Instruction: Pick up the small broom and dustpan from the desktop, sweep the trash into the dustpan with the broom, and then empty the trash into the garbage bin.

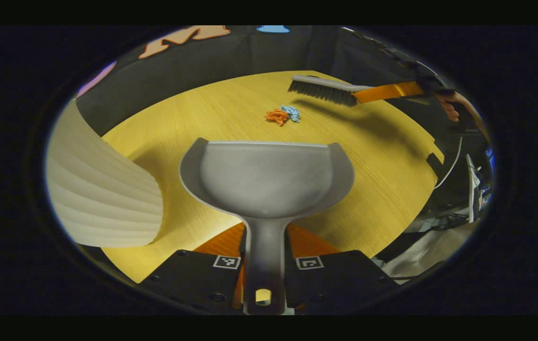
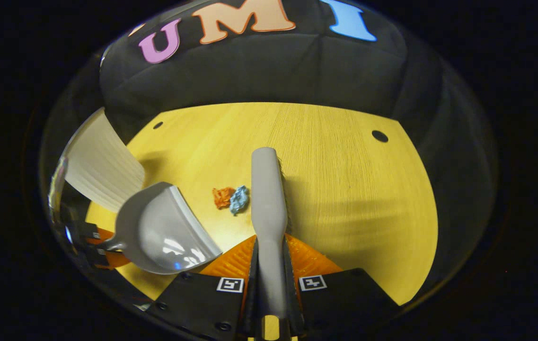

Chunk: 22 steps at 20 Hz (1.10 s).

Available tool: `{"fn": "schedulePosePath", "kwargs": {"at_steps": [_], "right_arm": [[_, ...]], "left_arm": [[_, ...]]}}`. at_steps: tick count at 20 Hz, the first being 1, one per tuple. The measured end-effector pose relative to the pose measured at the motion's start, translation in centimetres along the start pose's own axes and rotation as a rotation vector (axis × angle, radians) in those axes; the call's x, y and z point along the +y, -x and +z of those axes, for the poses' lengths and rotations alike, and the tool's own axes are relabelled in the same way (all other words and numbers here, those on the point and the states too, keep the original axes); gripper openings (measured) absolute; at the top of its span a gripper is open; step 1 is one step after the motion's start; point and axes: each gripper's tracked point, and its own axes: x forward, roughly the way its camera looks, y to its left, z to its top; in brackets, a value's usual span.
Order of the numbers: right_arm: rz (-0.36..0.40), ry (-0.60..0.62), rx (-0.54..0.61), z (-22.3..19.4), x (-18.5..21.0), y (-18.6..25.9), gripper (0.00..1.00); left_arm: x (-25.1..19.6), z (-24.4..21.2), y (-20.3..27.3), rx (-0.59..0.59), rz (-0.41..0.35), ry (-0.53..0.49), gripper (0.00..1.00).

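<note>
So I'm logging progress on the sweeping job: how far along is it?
Pickup looks done: the left hand-held gripper is shut on the dustpan handle, the right hand-held gripper on the broom. In hand: the broom sits beside the orange scrap and blue scrap, which lie on the table, unswept. Left: sweeping, then emptying into the white bin.

Both views dim toward the rim, brightest on the desk centre. Strong fisheye bending: desk edge curves, worst from 9 to 3 o'clock. Broom casts a soft shadow toward 4 o'clock in left gripper view. Specular glare inside dustpan in right gripper view. White bin at 9 o'clock slightly soft.
</note>
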Motion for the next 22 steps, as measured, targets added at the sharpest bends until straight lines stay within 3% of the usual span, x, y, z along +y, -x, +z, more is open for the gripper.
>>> {"fn": "schedulePosePath", "kwargs": {"at_steps": [1,4,8,14,18,22], "right_arm": [[0.006,0.039,0.001,0.5,0.5,-0.9,0.24],[-0.012,0.233,0.025,0.8,0.6,-3.4,0.28],[0.209,0.389,0.052,0.3,4.7,-2.2,0.28],[0.346,0.535,0.111,-1.3,5.0,-2.8,0.29],[0.358,0.478,0.035,0.5,4.5,-2.0,0.28],[0.276,0.348,-0.064,3.0,2.2,-0.8,0.28]], "left_arm": [[0.0,-0.1,0.1,0.004,-0.013,0.009,0.28],[0.6,-1.2,-0.2,0.042,0.008,-0.025,0.28],[1.2,-2.6,-1.2,0.088,0.025,-0.024,0.28],[0.6,-2.7,-1.3,0.069,0.021,0.009,0.27],[0.7,-2.4,-1.4,0.032,0.026,0.025,0.28],[0.7,-2.0,-1.6,-0.011,0.026,0.057,0.30]]}}
